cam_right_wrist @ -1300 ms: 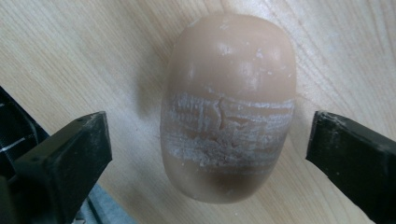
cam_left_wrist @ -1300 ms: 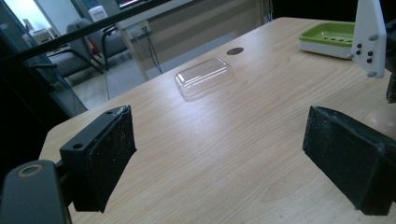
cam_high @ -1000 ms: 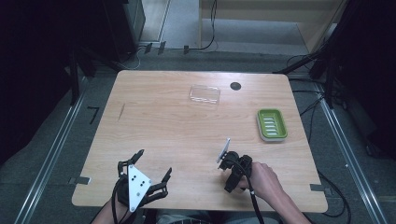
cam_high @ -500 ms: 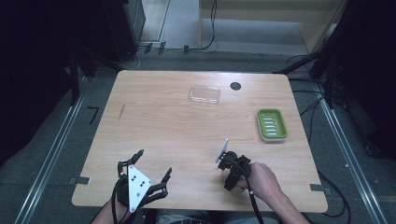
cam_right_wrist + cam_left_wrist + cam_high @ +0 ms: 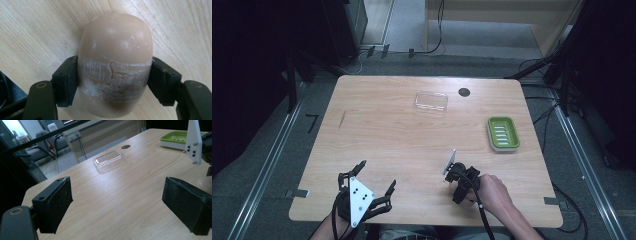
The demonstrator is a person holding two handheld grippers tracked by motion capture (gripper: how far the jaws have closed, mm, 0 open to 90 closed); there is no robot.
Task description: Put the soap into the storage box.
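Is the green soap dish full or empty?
Empty. The dish shows only its bare ridged bottom, and the soap lies on the table, squeezed between the right tongs.

- The right tongs (image 5: 113, 82) pointed down at the table, their jaws having just closed until both pads pressed.
- The left tongs (image 5: 377, 175) lay low, their jaws spread wide apart.

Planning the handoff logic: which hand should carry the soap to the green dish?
Right. Its gripper has just closed, fingers pressing both sides of the soap, and the dish lies on its side. The left gripper is open, holding nothing, near the table's opposite corner.
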